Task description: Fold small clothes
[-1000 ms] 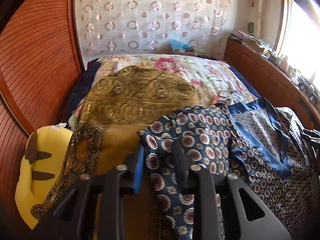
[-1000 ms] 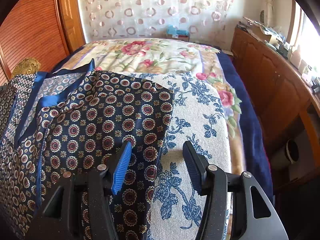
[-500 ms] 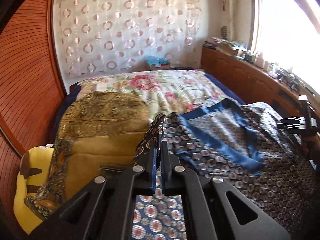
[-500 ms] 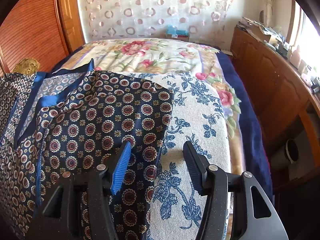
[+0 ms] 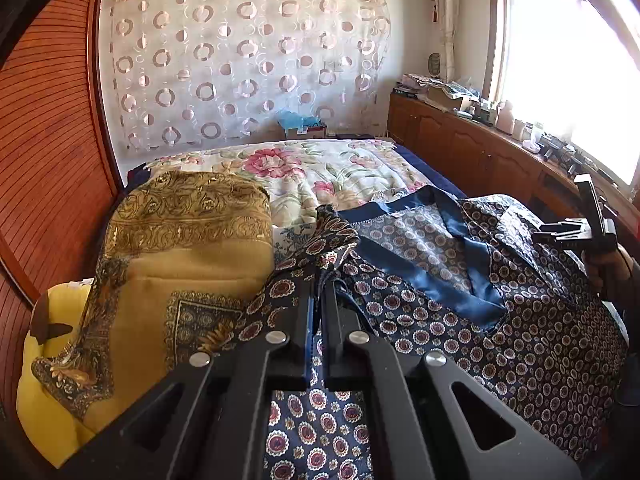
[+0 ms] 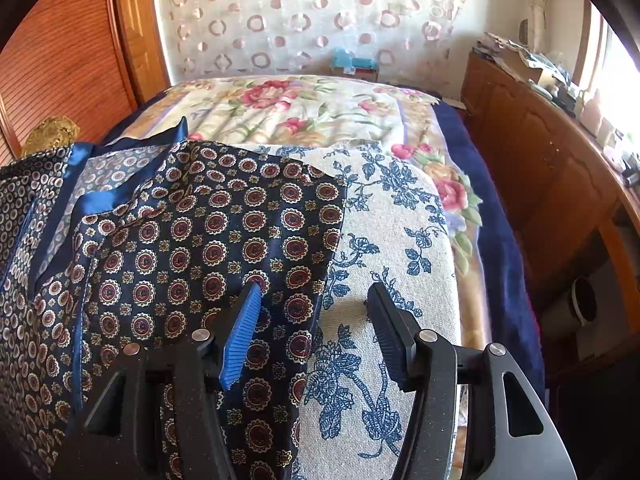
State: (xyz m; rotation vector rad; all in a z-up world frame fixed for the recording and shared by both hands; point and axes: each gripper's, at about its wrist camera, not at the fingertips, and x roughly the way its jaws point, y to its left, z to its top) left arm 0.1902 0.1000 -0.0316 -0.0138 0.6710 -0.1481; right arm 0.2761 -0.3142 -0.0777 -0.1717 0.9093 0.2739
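Left gripper [image 5: 319, 280] fingers pinch the patterned garment [image 5: 520, 320]; only the right view shows right gripper [image 6: 316, 300] fingers spread.

Garment [image 5: 540, 320]: we lose its lower part under the left gripper [image 5: 319, 280] and past the bottom edge.
Yellow plush [image 5: 44, 380]: half covered by the gold blanket [image 5: 180, 264]; left edge cuts it.
Windowsill clutter [image 5: 552, 144]: too small and overexposed for us to name.
Right gripper [image 5: 588, 220]: we see only its upper part at the right edge; hand mostly cropped.
Blue box [image 6: 354, 65]: contents unreadable.
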